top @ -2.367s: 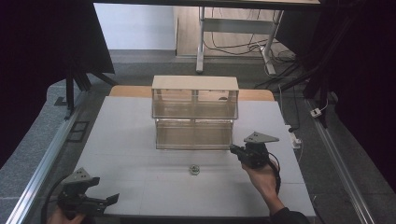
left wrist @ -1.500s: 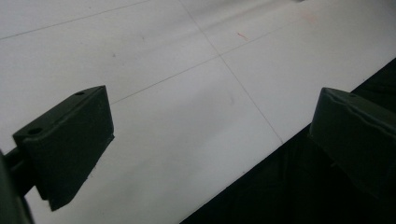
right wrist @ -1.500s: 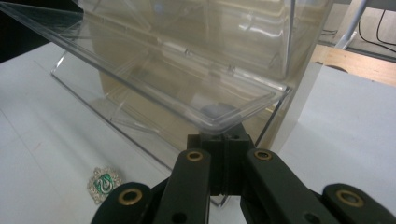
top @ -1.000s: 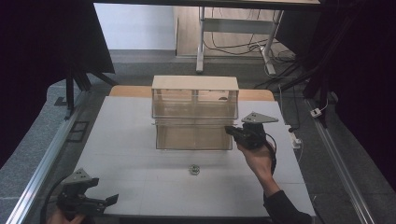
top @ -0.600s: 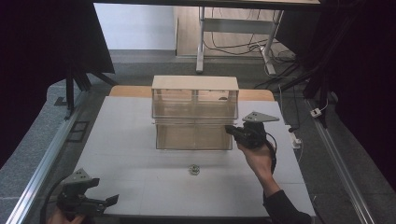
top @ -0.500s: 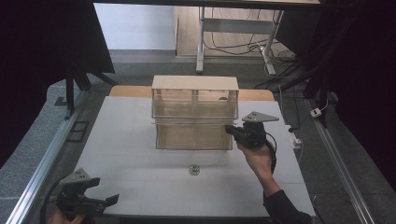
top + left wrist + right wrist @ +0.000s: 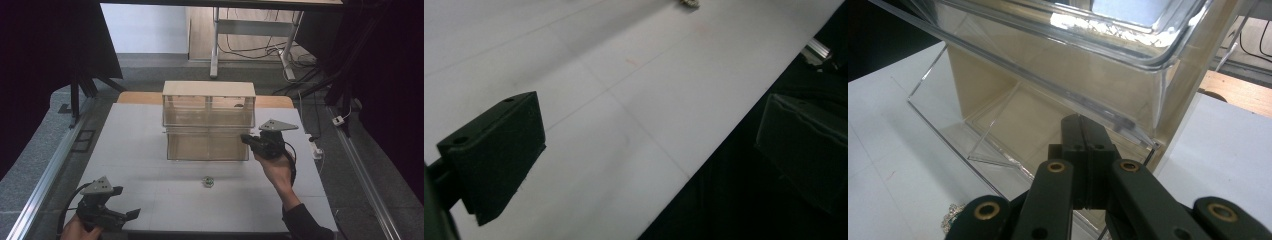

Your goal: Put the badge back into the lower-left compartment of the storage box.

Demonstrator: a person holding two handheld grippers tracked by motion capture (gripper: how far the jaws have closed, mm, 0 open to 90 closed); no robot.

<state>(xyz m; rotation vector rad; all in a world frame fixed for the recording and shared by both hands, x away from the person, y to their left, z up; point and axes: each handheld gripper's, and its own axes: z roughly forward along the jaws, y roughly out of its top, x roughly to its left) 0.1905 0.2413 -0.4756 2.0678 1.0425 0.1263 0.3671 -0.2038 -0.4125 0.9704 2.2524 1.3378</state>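
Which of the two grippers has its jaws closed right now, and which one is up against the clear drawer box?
The right gripper: its jaws are pressed together and its tip is at the clear drawer box's lower drawer. The left gripper stands open near the table's front edge.

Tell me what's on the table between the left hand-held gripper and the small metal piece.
Nothing: in the high view, bare white table separates the left hand-held gripper from the small metal piece.

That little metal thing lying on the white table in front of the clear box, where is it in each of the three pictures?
High view: the small metal piece lies on the white table, just in front of the clear drawer box.
Left gripper view: at the top edge, right of middle, cut off.
Right gripper view: at the bottom left, beside the gripper's linkage.
Shared landmark: the white table.
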